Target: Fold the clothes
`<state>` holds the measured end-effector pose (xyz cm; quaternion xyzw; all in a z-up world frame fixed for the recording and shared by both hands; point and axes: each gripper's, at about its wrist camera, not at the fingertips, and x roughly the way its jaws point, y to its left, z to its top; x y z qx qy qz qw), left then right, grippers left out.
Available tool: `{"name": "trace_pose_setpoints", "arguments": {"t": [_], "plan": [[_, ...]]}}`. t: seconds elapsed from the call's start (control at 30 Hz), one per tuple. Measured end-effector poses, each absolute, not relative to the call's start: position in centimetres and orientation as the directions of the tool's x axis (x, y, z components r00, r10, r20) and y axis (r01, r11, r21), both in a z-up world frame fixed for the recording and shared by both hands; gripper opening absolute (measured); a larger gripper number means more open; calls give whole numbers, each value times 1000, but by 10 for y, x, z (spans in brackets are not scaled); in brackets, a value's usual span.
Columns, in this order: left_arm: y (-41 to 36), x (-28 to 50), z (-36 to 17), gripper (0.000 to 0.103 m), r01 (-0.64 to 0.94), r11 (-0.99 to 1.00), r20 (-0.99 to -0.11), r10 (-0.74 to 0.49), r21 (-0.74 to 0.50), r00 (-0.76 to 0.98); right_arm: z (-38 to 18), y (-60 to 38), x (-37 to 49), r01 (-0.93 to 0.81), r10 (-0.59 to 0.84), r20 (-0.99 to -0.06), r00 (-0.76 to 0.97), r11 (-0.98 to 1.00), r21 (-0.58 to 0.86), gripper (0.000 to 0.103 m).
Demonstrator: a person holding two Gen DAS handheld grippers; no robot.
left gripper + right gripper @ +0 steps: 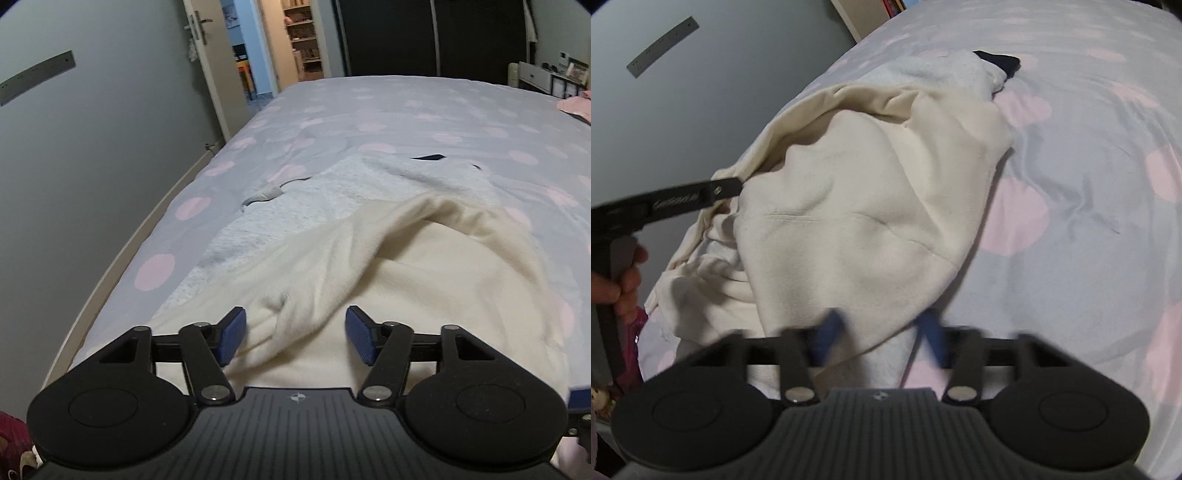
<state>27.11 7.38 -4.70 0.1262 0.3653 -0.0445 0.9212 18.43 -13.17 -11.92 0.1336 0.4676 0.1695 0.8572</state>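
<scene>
A cream sweatshirt [406, 280] lies rumpled on the bed, also in the right wrist view [857, 192]. Under it lies a light grey fleece garment [332, 192], whose far end shows in the right wrist view [945, 70]. My left gripper [295, 338] is open, its blue pads [232, 338] either side of a cream fold at the near edge. It shows from the side in the right wrist view [724, 188] at the sweatshirt's left edge. My right gripper [879, 332] is open and blurred, with a cream and grey strip of cloth between its pads.
The bed [424, 110] has a grey cover with pink dots [1089, 221]. A grey wall [74, 166] runs along its left side. An open doorway [258, 48] lies beyond. A pink item [576, 105] sits at the far right edge. Dark cloth [997, 61] pokes out beyond the fleece.
</scene>
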Motion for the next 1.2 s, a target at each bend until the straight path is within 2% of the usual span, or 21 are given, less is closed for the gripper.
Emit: {"name": "trace_pose_setpoints", "arguments": {"t": [0.03, 0.07, 0.17, 0.43, 0.67, 1.0, 1.1, 1.2], "plan": [[74, 275, -47, 31, 166, 968, -688, 9, 188, 726, -117, -132, 183, -167, 408, -753, 517, 910, 379, 17], [75, 278, -46, 22, 158, 972, -694, 5, 172, 720, -114, -133, 182, -167, 401, -748, 529, 913, 371, 15], [75, 279, -34, 16, 124, 978, -681, 25, 169, 732, -105, -137, 178, -164, 382, -731, 565, 921, 354, 10], [70, 240, 46, 12, 109, 966, -563, 42, 232, 826, -67, -154, 162, -155, 348, -692, 632, 932, 327, 6], [45, 176, 134, 11, 126, 956, -446, 6, 265, 895, -17, -179, 129, -160, 331, -610, 720, 934, 319, 5], [-5, 77, 251, 11, 243, 945, -268, -181, 219, 946, 99, -294, 56, 63, 36, -386, 922, 968, 242, 5], [-20, 58, 269, 11, 297, 937, -232, -252, 184, 940, 135, -340, 28, 165, -90, -316, 945, 961, 220, 5], [-32, 50, 273, 11, 353, 923, -232, -314, 151, 921, 165, -384, 2, 270, -211, -265, 941, 939, 212, 5]]}}
